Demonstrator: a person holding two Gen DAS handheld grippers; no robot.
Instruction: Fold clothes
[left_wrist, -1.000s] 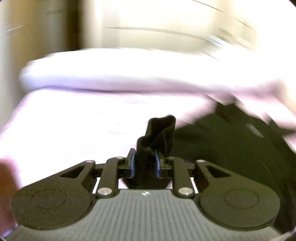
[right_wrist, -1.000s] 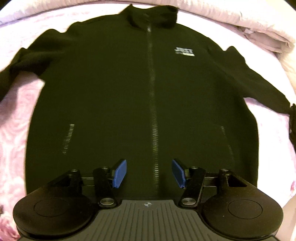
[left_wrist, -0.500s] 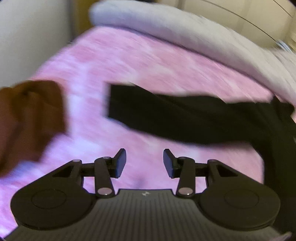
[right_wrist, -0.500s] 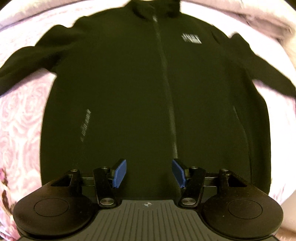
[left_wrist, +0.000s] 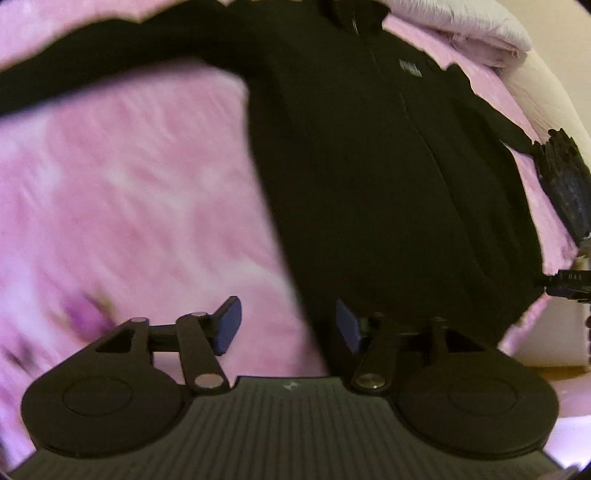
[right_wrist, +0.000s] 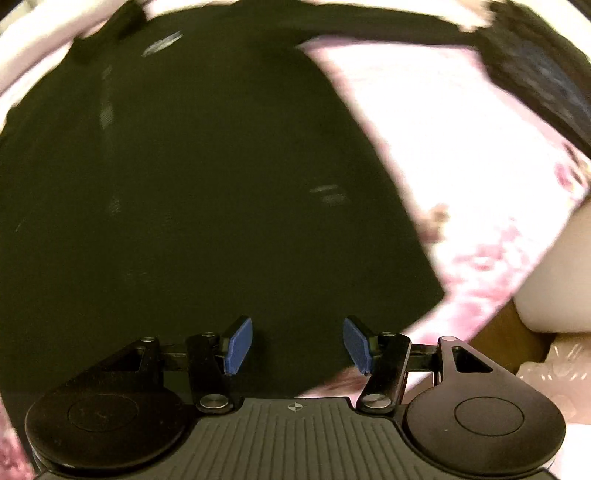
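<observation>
A black zip-up jacket (left_wrist: 369, 166) lies flat, front up, on a pink flowered bedsheet (left_wrist: 129, 184), both sleeves spread out. My left gripper (left_wrist: 288, 325) points down over the jacket's lower left hem corner. Its jaws are opening: the right pad is over black cloth, the left over the sheet, and neither pad presses on anything. In the right wrist view the jacket (right_wrist: 184, 184) fills the left and middle. My right gripper (right_wrist: 297, 345) hangs open over the hem near the lower right corner, with nothing gripped. Both views are motion-blurred.
A white folded duvet (left_wrist: 480, 33) lies beyond the collar. A dark bluish-black object (left_wrist: 561, 184) sits at the end of the right sleeve, also blurred at the top right (right_wrist: 535, 74). The bed's near right edge (right_wrist: 480, 295) drops to a brown floor (right_wrist: 517, 332).
The left gripper let go of the sleeve cuff, opened wider and swung down to the lower left hem. The right gripper slid right along the hem and rolled, staying open.
</observation>
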